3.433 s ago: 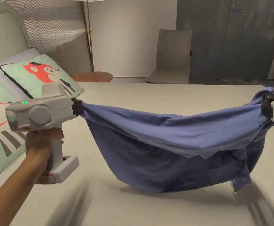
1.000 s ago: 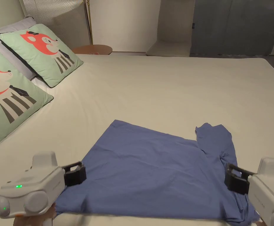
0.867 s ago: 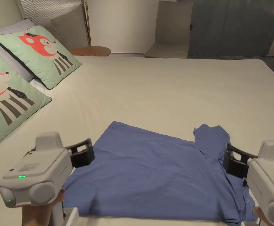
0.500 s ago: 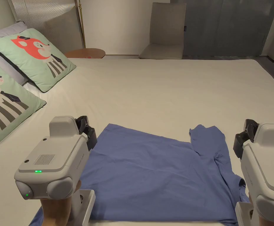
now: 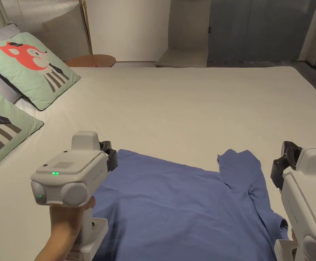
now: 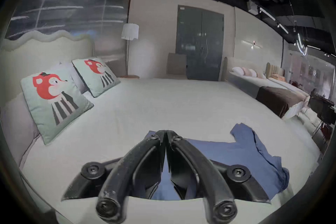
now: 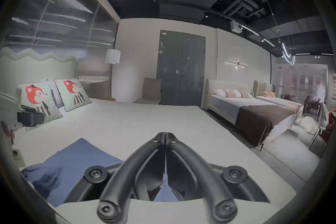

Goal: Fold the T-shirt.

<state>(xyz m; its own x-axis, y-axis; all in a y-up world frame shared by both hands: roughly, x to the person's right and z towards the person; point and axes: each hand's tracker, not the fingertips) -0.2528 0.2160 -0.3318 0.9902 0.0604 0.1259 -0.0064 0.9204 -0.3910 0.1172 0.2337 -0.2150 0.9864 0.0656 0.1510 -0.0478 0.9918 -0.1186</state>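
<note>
Blue cotton T-shirt (image 5: 174, 204) lies spread flat on the near part of the wide cream bed sheet (image 5: 194, 105), one short sleeve (image 5: 238, 163) pointing away at its right side; 3.4 seconds ago it hung in the air, stretched between the two claws, and by a second ago it was already down on the bed. At the near left, a hand (image 5: 67, 217) holds the white-bodied left gripper (image 6: 165, 134), raised above the shirt's far left corner; its black jaws are clenched together with nothing between them, the blue cloth showing below and behind them in the left gripper view. A second ago this gripper sat low at the shirt's near left edge; it has since lifted and moved forward. At the near right, the right gripper (image 7: 165, 136) is off the shirt's right side, just beyond the sleeve, over bare sheet; its jaws are likewise pressed together and empty, and it too has risen from the shirt's right edge. Farther off on the left lie two green cushions printed with a red fox (image 5: 28, 64). Beyond the bed stand a round wooden side table (image 5: 91, 61), a brass floor-lamp pole (image 5: 86, 27), a beige chair (image 5: 184, 51) and dark grey double doors (image 5: 255, 30).
</note>
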